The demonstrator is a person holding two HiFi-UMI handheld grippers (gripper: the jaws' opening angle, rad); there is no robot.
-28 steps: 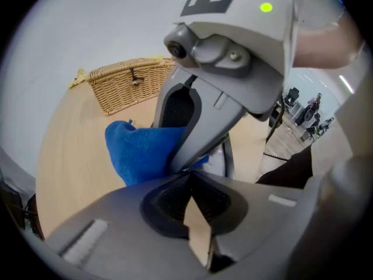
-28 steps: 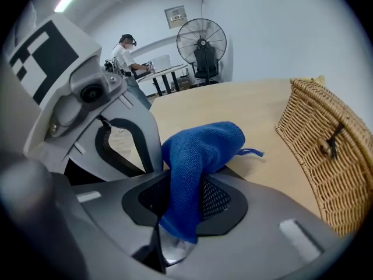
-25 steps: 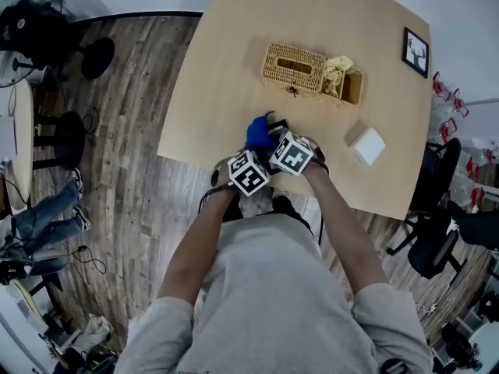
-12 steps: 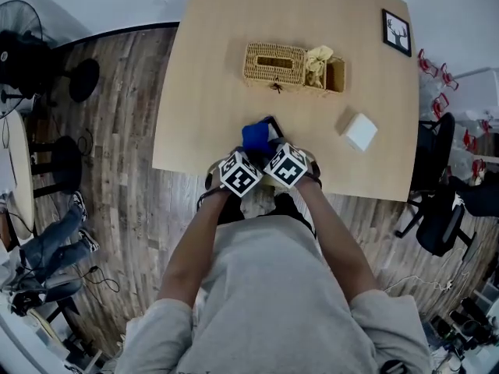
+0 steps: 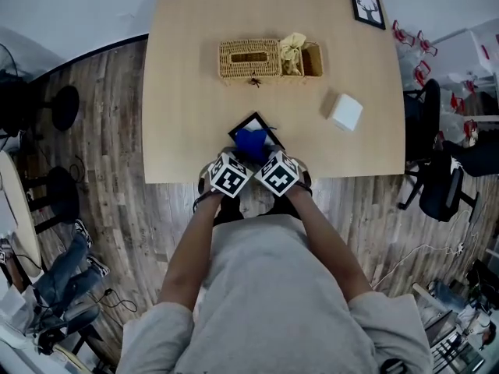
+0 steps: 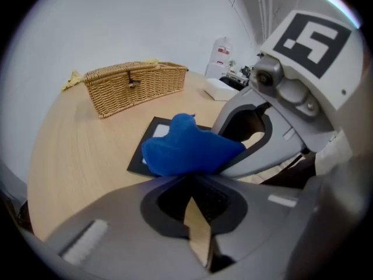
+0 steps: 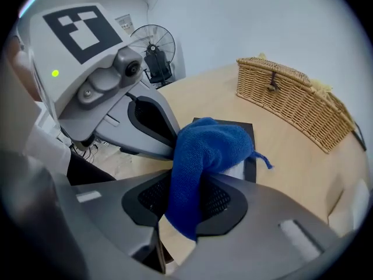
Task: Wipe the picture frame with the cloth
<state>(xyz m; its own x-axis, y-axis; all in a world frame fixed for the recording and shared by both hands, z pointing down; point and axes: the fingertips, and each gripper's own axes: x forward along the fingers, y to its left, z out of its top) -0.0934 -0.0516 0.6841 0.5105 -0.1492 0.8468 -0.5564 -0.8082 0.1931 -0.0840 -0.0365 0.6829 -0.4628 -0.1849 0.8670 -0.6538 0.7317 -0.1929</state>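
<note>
A black picture frame [image 5: 251, 125] lies flat near the table's front edge, also seen in the left gripper view as a dark border [image 6: 147, 150]. A blue cloth [image 5: 251, 143] rests bunched on top of it. My right gripper [image 7: 186, 198] is shut on the blue cloth [image 7: 204, 150], which trails down between its jaws and presses on the frame [image 7: 250, 156]. My left gripper [image 6: 190, 182] sits right beside it at the frame's near edge, jaws closed to a thin slit with nothing seen between them. In the head view both grippers [image 5: 240, 162] [image 5: 263, 159] crowd together over the frame.
A wicker basket [image 5: 249, 59] stands mid-table, with a small open box holding a pale cloth [image 5: 295, 51] at its right. A white box [image 5: 345, 111] lies further right. A second framed picture [image 5: 366, 8] sits at the far right corner. The table edge [image 5: 179, 179] is just below the grippers.
The cloth has slid toward the table's near edge across the frame, so more of the black frame shows beyond it. Both grippers stayed close together. The head camera has shifted.
</note>
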